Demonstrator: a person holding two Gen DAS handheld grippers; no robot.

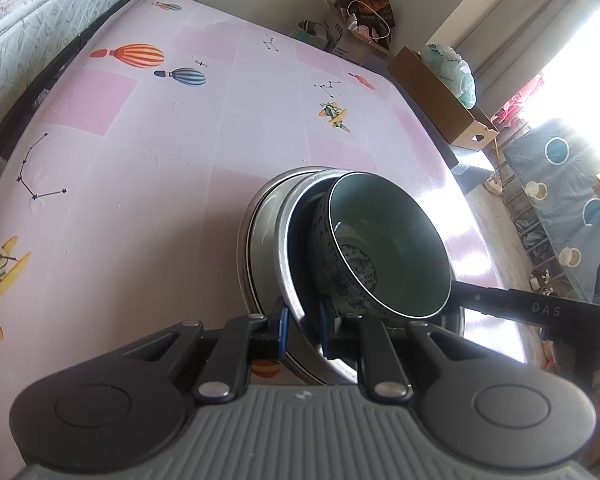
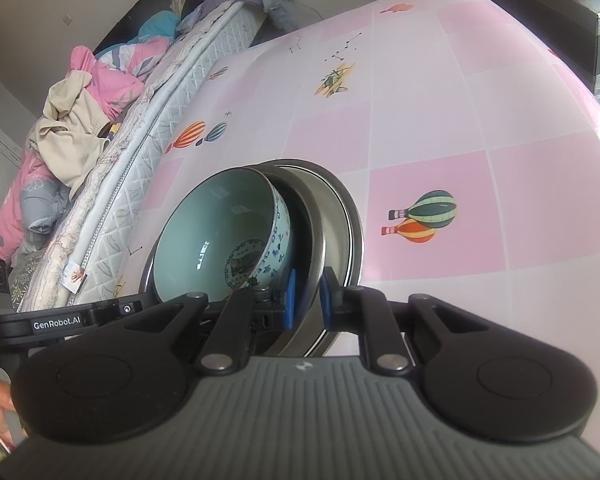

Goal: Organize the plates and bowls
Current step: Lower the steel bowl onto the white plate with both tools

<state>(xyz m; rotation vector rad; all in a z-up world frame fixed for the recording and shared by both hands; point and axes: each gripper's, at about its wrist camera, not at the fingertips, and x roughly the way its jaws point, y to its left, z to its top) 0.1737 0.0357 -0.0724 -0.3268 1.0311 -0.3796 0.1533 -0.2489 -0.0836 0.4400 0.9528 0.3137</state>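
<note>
- Left hand-held gripper [image 1: 303, 330]: jaws narrow, clamped on steel bowl [image 1: 290, 300] rim at 6 o'clock.
- Right hand-held gripper [image 2: 307, 300]: narrow, clamped on same rim.
- Ceramic bowl [image 1: 388, 246] nested inside steel bowl, on plate [image 1: 249, 240], over pink desk [image 1: 140, 200].

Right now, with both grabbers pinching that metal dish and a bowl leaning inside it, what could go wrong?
1. The ceramic bowl sits tilted and loose in the steel dish; a jolt could slide it out.
2. The left gripper and right gripper each pinch only the thin rim; uneven lifting could twist it free.
3. The stack sits near the table's edge.
</note>
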